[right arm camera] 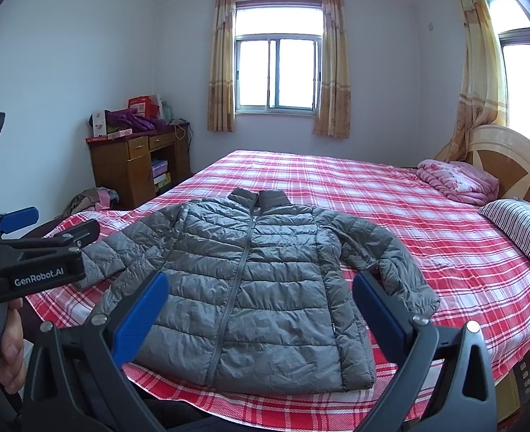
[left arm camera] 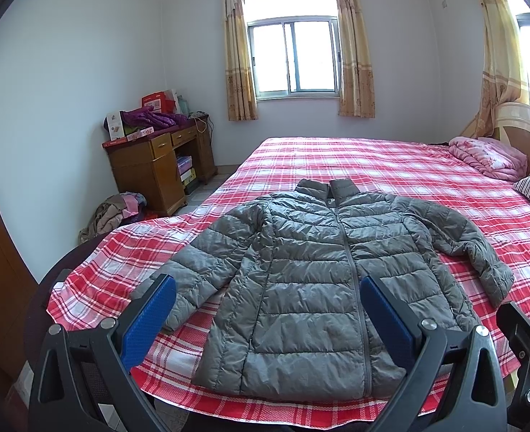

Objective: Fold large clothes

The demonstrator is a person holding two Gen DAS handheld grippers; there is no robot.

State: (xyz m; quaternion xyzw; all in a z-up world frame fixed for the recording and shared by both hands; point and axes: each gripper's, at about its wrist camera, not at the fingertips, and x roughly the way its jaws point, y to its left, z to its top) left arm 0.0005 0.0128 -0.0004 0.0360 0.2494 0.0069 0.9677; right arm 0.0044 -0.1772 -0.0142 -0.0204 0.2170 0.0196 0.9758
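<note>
Jacket (left arm camera: 301, 277) flat on bed (left arm camera: 427, 194), beyond both grippers' spread fingers (left arm camera: 149, 320).

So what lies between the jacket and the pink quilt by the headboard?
Only bare plaid sheet. Both wrist views show nothing resting between the jacket and the quilt; the striped pillow lies off to the side.

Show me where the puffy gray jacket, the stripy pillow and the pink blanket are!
puffy gray jacket (left arm camera: 311, 288): left wrist view, on its quilted front beside the zipper.
stripy pillow (right arm camera: 517, 232): right wrist view, on the middle of its striped top.
pink blanket (right arm camera: 459, 180): right wrist view, on the top of the folded bundle.
</note>
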